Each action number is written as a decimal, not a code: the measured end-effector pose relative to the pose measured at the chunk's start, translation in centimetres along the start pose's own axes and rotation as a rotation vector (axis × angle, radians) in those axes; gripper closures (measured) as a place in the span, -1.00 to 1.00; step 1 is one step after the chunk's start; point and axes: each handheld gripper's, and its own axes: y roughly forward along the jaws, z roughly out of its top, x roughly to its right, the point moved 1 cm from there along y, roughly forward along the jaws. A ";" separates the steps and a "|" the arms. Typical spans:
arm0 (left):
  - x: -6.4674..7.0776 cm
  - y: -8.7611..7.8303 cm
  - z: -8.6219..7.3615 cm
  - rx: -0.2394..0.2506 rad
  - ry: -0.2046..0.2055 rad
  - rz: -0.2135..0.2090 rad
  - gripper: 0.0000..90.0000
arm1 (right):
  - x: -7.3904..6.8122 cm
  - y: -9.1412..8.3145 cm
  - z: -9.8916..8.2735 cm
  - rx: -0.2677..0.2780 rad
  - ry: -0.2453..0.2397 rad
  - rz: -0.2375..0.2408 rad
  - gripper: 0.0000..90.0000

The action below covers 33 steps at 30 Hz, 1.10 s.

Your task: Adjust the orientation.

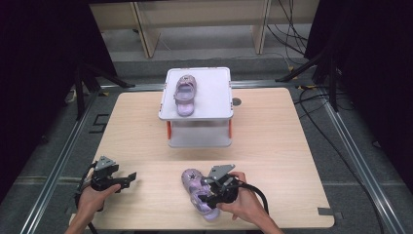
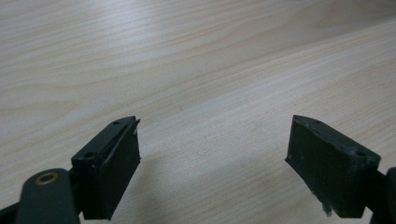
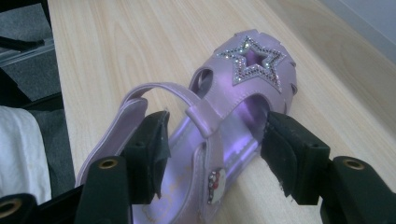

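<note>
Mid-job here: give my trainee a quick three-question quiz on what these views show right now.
1. True or false: the right hand-held gripper has its jaws either side of the near sandal.
2. What rests on the white stand? A) a second sandal B) a cup
3. What shape decorates the near sandal's toe?

Key: 1 true; 2 A; 3 a star.
</note>
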 end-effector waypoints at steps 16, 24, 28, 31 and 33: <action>0.2 0.0 0.2 -0.002 -0.005 0.000 -0.63 | -0.7 1.4 0.9 0.006 -0.023 -0.007 -0.12; 0.2 -0.1 0.0 0.001 -0.015 0.004 -0.63 | -0.9 2.1 1.5 0.004 -0.022 -0.022 -0.16; 0.1 0.0 0.0 0.000 -0.009 -0.001 -0.63 | -1.0 2.0 1.5 -0.001 -0.033 -0.037 -0.13; 0.1 -0.1 0.1 -0.006 0.015 0.002 -0.63 | -0.8 2.0 1.3 0.004 -0.026 -0.044 -0.06; 0.0 -0.3 0.1 -0.029 0.022 0.001 -0.63 | -0.8 2.0 1.3 0.003 -0.031 -0.048 -0.01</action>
